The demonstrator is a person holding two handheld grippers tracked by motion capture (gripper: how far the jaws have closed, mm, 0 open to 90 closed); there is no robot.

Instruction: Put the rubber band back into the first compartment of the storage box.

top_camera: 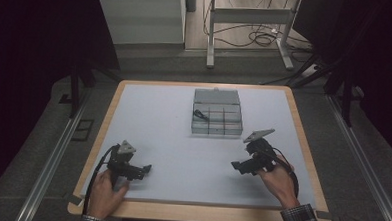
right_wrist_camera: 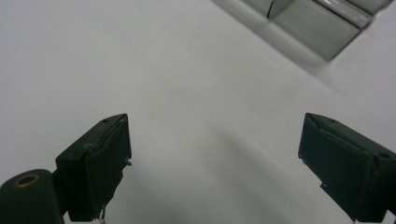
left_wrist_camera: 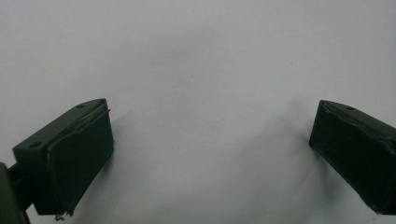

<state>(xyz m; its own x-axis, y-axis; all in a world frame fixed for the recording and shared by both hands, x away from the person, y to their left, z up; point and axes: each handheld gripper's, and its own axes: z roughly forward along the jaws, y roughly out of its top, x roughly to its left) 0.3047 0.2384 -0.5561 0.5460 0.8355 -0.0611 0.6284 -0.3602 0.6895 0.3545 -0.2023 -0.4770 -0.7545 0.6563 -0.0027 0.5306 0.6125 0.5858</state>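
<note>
A clear plastic organiser box with several compartments stands open at the back middle of the white table; a small dark item lies in its left compartment. My left gripper rests near the front left, held by a hand, jaws pointing right. In the left gripper view the left gripper is open with nothing but bare table between the jaws. My right gripper sits near the front right, pointing left. The right gripper is open and empty, with a corner of the box ahead.
The table has a wooden rim all round. Beyond its far edge stand a white desk frame and loose cables on the floor. Metal rails run along both sides of the table.
</note>
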